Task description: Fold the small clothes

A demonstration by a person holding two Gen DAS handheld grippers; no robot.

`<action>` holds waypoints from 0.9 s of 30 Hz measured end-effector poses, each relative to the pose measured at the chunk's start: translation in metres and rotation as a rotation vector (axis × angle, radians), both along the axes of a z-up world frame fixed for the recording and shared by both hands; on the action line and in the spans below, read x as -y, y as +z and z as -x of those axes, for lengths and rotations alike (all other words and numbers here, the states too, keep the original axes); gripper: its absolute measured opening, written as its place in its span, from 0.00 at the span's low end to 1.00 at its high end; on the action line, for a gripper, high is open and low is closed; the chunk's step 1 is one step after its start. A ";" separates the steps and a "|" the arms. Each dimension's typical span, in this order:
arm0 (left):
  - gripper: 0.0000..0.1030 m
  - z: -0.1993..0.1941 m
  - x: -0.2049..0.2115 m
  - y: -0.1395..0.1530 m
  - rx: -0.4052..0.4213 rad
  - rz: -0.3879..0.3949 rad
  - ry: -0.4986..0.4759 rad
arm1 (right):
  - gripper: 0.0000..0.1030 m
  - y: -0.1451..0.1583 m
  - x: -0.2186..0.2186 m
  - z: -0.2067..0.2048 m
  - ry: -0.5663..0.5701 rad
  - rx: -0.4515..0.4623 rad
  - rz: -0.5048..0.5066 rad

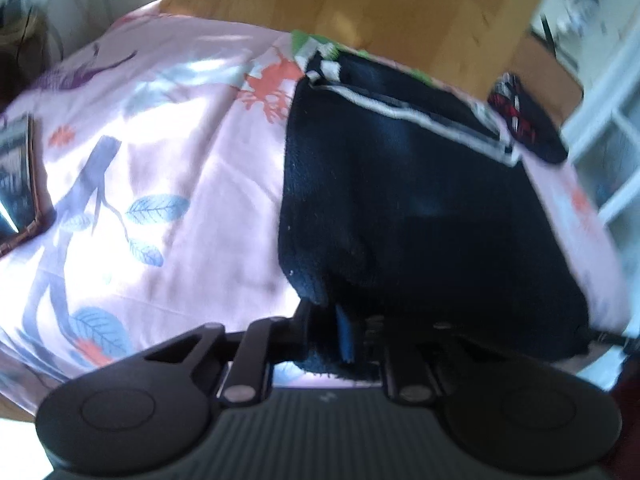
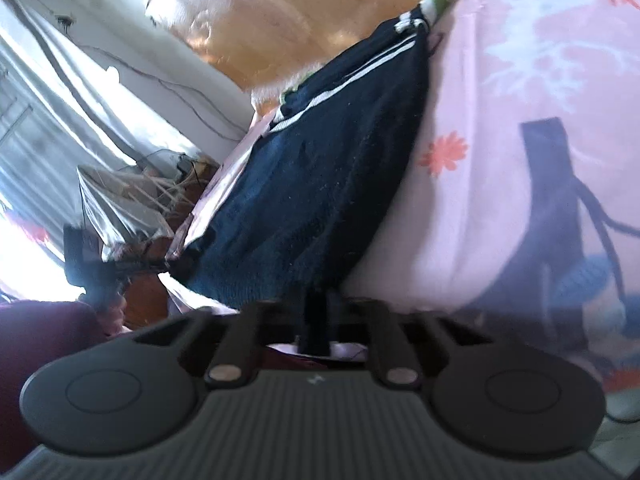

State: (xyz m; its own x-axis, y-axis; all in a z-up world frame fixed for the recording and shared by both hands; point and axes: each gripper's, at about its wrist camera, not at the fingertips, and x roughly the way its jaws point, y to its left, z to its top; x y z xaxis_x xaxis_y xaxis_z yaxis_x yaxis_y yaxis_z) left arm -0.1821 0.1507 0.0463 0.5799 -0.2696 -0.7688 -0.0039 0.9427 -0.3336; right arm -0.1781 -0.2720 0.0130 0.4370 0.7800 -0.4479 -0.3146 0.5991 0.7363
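A dark navy fleece garment [image 1: 420,200] with white stripes along its far end lies flat on a pink flowered bed sheet [image 1: 160,140]. My left gripper [image 1: 344,332] is shut on the garment's near edge, and dark cloth bunches between its fingers. In the right wrist view the same garment [image 2: 320,180] stretches away along the edge of the sheet [image 2: 500,160]. My right gripper [image 2: 318,312] is shut on the near corner of that garment, which hides its fingertips.
A second dark cloth with a red and white pattern [image 1: 524,120] lies at the far right of the bed. Wooden floor [image 1: 360,0] lies beyond the bed. A framed object [image 1: 16,172] rests at the left. A maroon sleeve [image 2: 40,340] and clutter [image 2: 120,200] sit beside the bed.
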 end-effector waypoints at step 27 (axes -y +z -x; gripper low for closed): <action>0.80 -0.128 0.006 0.000 0.173 -0.063 0.130 | 0.50 0.010 0.020 -0.105 -0.481 0.082 0.006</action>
State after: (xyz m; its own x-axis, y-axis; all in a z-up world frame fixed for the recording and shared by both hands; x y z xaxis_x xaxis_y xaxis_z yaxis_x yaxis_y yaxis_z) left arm -0.0542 0.1450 0.0461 0.7314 -0.1387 -0.6677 -0.0742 0.9571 -0.2801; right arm -0.0733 -0.2922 0.0232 0.7811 0.4787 -0.4009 -0.0580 0.6949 0.7168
